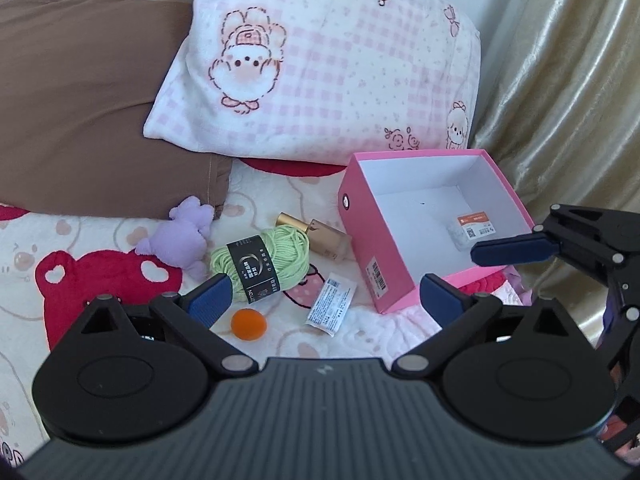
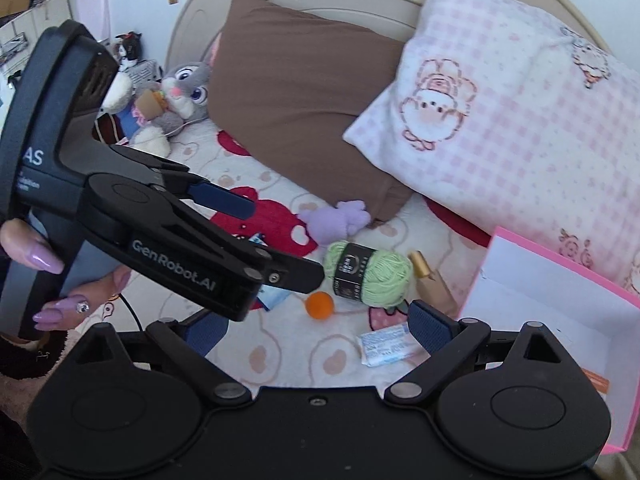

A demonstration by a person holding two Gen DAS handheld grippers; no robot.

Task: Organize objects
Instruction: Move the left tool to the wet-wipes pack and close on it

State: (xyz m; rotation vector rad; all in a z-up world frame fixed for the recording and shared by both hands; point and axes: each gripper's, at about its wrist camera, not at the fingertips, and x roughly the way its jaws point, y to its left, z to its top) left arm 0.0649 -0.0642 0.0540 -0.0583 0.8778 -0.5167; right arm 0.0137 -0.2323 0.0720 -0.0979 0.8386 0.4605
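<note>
The left claw [image 1: 324, 292] is held with its blue-padded jaws spread wide and nothing between them, above the patterned bed blanket [image 1: 100, 240]. The right claw [image 2: 316, 324] is likewise spread wide and empty; in the left wrist view one of its fingers is seen reaching in over the near wall of the open pink cardboard box [image 1: 360, 216].

The things still to be organized lie loose on the blanket, just left of the box. A skein of pale green yarn with a black paper band [image 1: 262, 260] sits directly ahead of the left claw, its long axis running across the view from lower left to upper right. A small orange felt ball [image 1: 249, 323] lies nearest, just in front of the left jaw. A white printed sachet [image 1: 332, 304] lies between the ball and the box, and a gold-capped beige bottle [image 1: 320, 236] lies on its side behind the yarn, close against the pink wall. A lilac plush toy [image 1: 180, 236] rests by the brown pillow [image 1: 80, 100].

Inside the box, one small labelled packet [image 1: 472, 228] is seen on the white floor.

The left claw is judged the nearer to the ball and yarn; the box lies to their right, so a carry rightward would be called for.
</note>
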